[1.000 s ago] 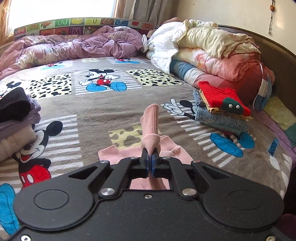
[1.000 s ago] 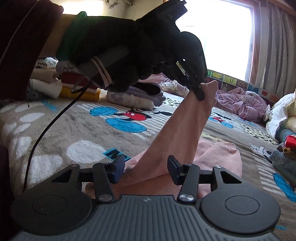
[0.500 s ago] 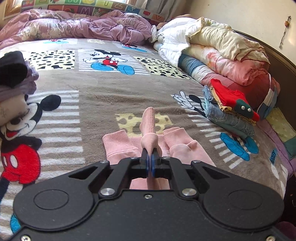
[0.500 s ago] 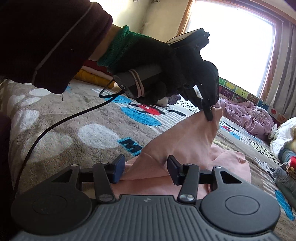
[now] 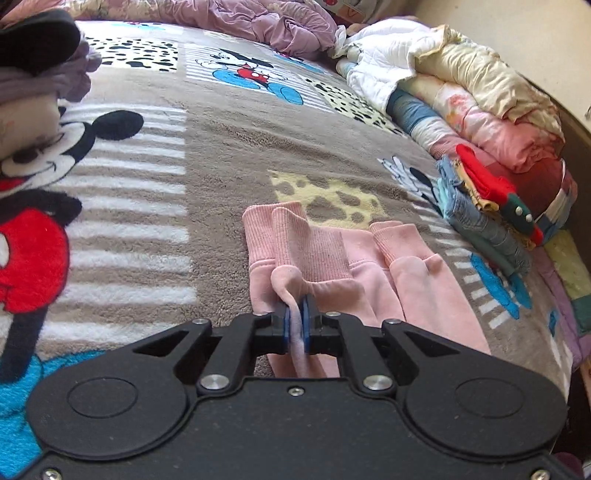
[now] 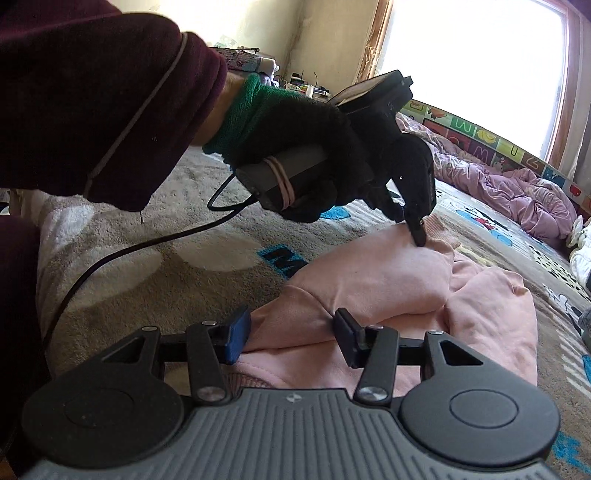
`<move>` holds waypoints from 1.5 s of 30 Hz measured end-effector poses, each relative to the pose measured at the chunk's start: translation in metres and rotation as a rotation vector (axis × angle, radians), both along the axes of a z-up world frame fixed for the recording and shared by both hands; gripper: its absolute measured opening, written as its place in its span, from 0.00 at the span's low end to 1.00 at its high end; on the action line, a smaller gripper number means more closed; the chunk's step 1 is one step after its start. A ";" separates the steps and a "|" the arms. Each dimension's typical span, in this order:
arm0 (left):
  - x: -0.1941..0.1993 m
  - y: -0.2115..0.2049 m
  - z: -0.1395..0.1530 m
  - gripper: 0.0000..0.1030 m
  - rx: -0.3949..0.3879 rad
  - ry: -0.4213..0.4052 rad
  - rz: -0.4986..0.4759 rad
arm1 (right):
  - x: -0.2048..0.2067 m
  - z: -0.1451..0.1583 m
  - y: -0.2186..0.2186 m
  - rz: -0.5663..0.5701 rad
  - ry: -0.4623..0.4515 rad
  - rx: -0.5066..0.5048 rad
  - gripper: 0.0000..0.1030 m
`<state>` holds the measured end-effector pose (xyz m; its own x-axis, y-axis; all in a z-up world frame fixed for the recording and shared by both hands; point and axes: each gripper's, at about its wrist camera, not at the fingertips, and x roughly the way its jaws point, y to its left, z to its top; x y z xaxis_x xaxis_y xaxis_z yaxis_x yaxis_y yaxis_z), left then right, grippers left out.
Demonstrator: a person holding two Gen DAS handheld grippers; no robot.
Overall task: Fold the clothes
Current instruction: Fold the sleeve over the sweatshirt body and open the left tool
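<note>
Blown-out window point(image 6: 476, 66) glare, fisheye-bent edges

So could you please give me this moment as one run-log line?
left claw: shut on pink garment | right claw: open, straddling a fold | garment: on blanket

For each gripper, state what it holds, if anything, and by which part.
The left gripper is shut on the pink garment, pinching a fold of fabric just behind a ribbed cuff. The right gripper is open, straddling the garment without gripping it.

We see a home bedroom: a bed under a cartoon-mouse blanket point(image 5: 229, 147), a crumpled purple quilt point(image 5: 258, 22), stacked bedding point(image 5: 480, 96) (folded clothes point(image 5: 484, 218) beside it), and a bright window point(image 6: 476, 66).
</note>
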<state>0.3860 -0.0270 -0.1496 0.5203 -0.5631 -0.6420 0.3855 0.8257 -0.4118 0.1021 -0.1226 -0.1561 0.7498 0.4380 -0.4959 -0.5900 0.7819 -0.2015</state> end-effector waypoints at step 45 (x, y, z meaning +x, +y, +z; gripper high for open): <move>-0.031 0.002 0.037 0.22 -0.029 -0.193 0.024 | -0.005 0.006 0.007 0.018 0.006 -0.002 0.62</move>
